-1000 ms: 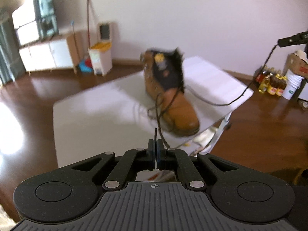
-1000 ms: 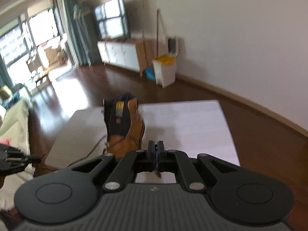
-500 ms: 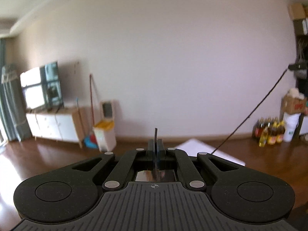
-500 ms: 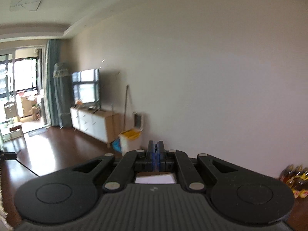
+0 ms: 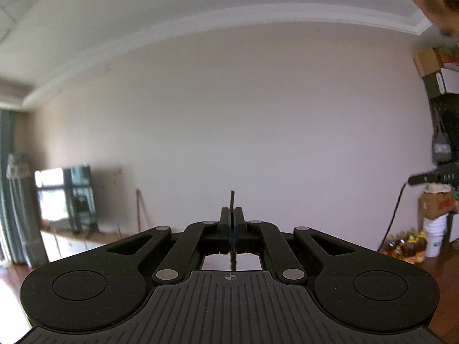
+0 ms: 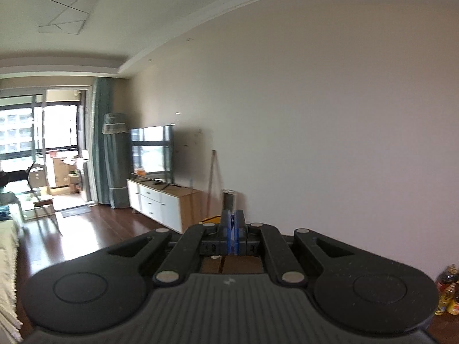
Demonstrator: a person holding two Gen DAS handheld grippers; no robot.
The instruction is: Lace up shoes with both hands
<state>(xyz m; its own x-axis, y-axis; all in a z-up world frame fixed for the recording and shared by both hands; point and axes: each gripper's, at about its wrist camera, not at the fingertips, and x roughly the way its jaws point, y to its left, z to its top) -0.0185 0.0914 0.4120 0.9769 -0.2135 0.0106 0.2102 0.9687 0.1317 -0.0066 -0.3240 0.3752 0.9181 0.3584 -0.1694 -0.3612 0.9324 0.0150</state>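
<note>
Your left gripper (image 5: pixel 231 215) is clamped on the lace (image 5: pixel 231 200); its tip sticks straight up between the pads. Your right gripper (image 6: pixel 231 218) is closed; can't tell whether it's pinching lace. Shoe is out of frame.

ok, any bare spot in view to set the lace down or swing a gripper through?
Table is out of both views. Bare wood floor between TV cabinet and chair; crowded by oil bottles far right and boxes at the window.
</note>
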